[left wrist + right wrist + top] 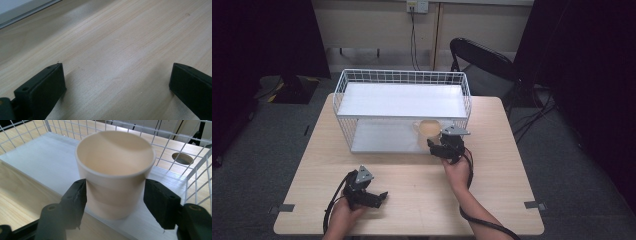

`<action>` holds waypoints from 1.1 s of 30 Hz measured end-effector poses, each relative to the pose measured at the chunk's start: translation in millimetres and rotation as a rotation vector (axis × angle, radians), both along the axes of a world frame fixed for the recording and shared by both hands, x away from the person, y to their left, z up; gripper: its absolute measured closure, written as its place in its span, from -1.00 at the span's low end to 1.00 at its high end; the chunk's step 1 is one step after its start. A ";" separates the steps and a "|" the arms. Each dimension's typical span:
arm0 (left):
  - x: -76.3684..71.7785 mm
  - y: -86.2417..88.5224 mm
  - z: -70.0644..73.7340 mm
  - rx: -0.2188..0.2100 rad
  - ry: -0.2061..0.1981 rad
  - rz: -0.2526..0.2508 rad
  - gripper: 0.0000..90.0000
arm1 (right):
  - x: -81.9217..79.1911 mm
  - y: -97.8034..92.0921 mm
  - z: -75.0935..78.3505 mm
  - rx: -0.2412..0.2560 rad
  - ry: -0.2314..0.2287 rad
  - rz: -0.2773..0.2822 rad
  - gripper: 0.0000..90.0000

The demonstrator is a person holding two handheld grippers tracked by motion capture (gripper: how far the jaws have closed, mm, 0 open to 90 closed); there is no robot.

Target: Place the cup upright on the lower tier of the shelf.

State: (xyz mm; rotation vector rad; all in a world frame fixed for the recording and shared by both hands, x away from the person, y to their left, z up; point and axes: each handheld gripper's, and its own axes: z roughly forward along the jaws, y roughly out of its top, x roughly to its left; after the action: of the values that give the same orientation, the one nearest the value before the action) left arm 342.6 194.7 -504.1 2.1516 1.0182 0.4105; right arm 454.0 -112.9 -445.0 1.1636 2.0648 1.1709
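Cup of smooth beige plastic (115,170) sits between your right gripper (115,192) fingers, both touching; its base hidden.

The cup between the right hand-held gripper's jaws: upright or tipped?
Upright: the cup stands on the rack's lower shelf, its open mouth facing up.

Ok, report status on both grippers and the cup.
Right gripper jaws on both sides of the cup, contact looks made. Cup upright on the rack's lower shelf. Left gripper open over bare table. Nothing in the way.
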 end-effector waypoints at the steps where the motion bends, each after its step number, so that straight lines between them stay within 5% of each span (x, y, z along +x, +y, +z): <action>1: 0.0 0.0 0.0 0.000 0.000 0.000 -1.00 | 0.6 0.8 -0.4 0.002 0.001 -0.003 -0.15; 13: 0.0 0.0 0.0 0.000 0.000 0.000 -1.00 | 5.0 7.1 0.6 -0.002 -0.023 -0.015 0.25; 19: 0.0 0.0 0.0 0.000 0.000 0.000 -1.00 | 6.6 9.1 0.2 -0.009 -0.021 -0.016 0.27; 33: 0.0 0.1 0.0 0.001 0.000 -0.001 -1.00 | -3.6 9.8 3.4 0.016 0.005 0.102 -0.52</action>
State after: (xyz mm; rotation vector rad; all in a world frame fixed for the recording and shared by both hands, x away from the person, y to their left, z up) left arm 342.6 194.8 -504.1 2.1527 1.0175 0.4100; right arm 450.4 -103.1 -441.6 1.0810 2.1440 1.2347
